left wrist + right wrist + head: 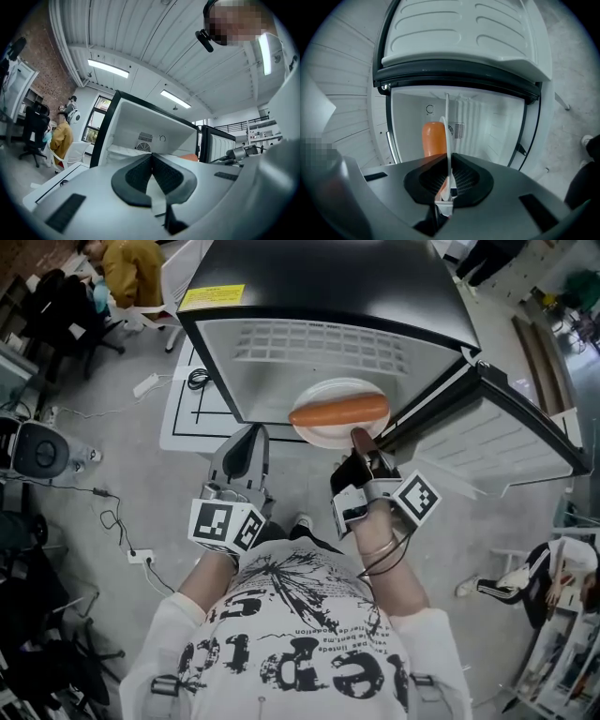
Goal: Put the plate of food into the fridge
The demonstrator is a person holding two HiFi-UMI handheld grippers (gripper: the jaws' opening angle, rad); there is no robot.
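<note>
A white plate [323, 434] with an orange sausage [339, 411] on it hangs level at the mouth of the open black-topped fridge [319, 287]. My right gripper [361, 440] is shut on the plate's near rim. In the right gripper view the plate [447, 126] stands edge-on between the pads, the sausage [433, 138] lies to its left, and the white fridge interior [487, 126] is behind. The fridge door [511, 432] swings open to the right. My left gripper [247, 444] is left of the plate, shut and empty; in its own view my left gripper [151, 157] points at the fridge [140, 126].
A person in a yellow top [131, 268] sits at the upper left by black chairs. Cables [112, 512] and a power strip [145, 385] lie on the floor to the left. Another person [553, 577] is at the lower right. A white board [187, 413] lies beside the fridge.
</note>
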